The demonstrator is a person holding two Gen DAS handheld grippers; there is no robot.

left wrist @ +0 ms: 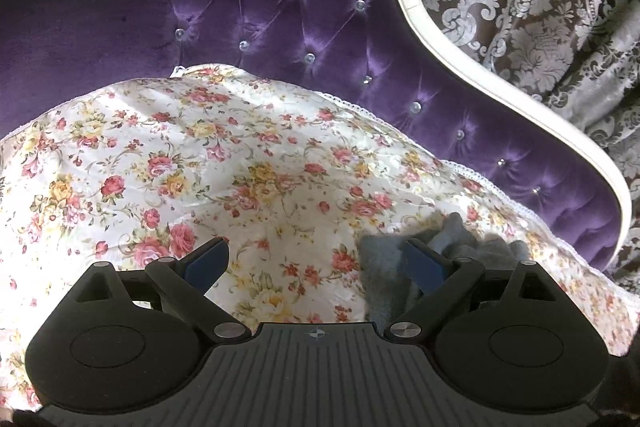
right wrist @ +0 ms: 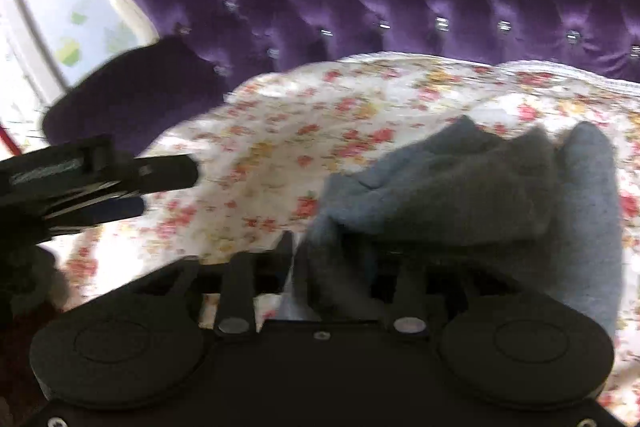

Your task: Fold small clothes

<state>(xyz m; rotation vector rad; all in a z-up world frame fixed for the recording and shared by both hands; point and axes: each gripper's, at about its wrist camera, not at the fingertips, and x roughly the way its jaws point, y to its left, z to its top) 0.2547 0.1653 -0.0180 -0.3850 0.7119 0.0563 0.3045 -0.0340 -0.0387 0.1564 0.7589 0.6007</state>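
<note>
The right gripper (right wrist: 298, 263) pinched the grey garment (right wrist: 460, 195) only by its edge, so it could slip out, while the left gripper (left wrist: 316, 259), spread wide, held nothing.

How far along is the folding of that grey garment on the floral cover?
Nothing looks folded yet. The right gripper is shut on the grey garment, which is bunched over the floral cover. The left gripper is open beside it. All the folding remains.
</note>
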